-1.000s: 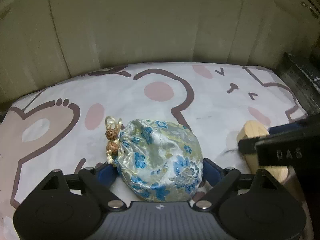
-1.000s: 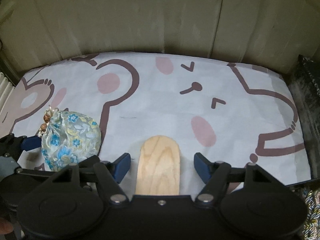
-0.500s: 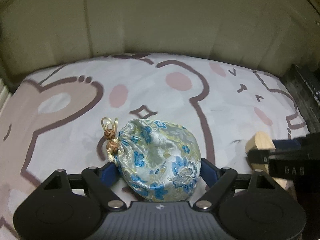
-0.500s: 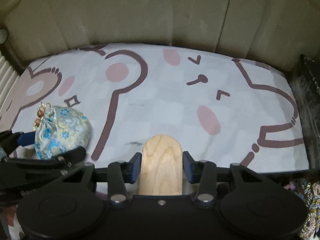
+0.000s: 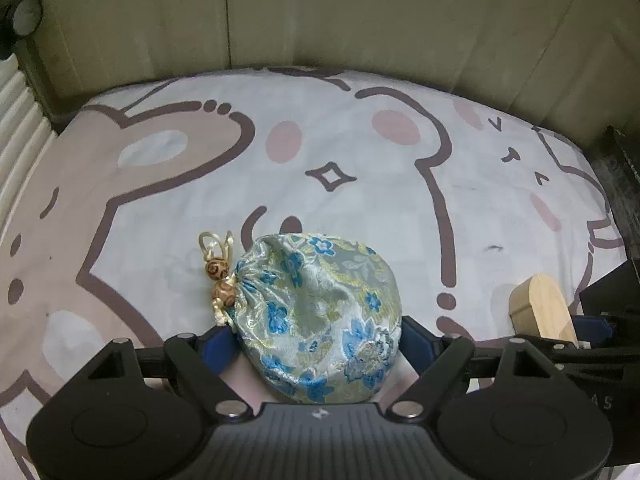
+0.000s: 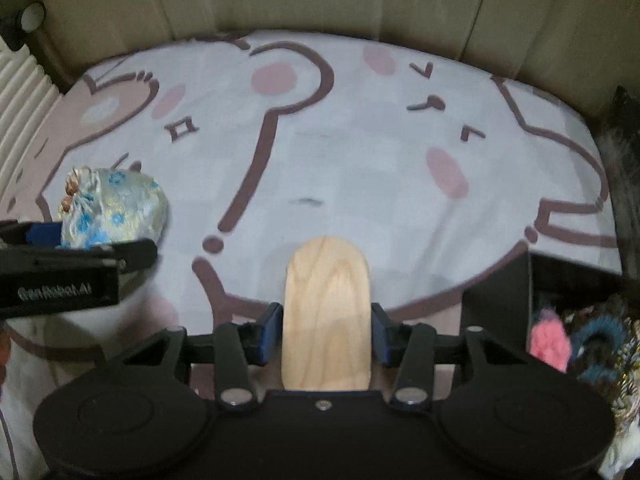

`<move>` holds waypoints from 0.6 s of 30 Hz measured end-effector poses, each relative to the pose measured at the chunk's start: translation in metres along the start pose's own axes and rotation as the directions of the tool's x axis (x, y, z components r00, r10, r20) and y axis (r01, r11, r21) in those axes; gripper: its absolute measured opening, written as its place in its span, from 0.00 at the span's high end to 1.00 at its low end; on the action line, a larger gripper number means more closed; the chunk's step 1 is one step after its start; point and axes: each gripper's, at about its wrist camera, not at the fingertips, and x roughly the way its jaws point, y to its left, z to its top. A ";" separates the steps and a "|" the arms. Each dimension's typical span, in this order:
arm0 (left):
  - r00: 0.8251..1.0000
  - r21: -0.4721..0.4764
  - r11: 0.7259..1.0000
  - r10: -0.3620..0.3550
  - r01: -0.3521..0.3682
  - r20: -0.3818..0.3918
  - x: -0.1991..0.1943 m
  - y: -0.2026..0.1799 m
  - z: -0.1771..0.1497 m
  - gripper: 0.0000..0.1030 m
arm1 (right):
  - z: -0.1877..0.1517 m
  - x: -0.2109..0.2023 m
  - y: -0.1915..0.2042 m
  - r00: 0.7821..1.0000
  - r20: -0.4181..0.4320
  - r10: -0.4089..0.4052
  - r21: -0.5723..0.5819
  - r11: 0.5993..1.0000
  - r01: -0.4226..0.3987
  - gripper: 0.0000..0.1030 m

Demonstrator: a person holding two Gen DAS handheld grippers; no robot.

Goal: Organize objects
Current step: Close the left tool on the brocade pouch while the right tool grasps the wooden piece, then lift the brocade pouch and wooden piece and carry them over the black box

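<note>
Two items: floral brocade pouch (image 5: 320, 316), rounded pale wooden block (image 6: 326, 312).

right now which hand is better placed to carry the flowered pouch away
Left. The left tongs already straddle the flowered pouch, a blue pad at each side. The right tongs are closed on the wooden block, off to the pouch's right.

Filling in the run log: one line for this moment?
left gripper: shut on pouch | right gripper: opening, wood block between pads | surface: cloth
</note>
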 end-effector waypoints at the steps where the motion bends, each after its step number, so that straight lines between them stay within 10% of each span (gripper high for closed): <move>1: 1.000 -0.005 1.000 0.000 0.000 -0.006 0.000 0.001 0.000 0.19 | 0.000 -0.001 -0.001 1.000 -0.001 0.001 0.007 1.000 -0.001 0.56; 18: 0.995 -0.039 0.999 0.018 -0.014 0.096 -0.050 0.001 0.002 0.19 | 0.012 -0.054 0.000 0.987 0.161 -0.009 0.019 1.000 0.006 0.57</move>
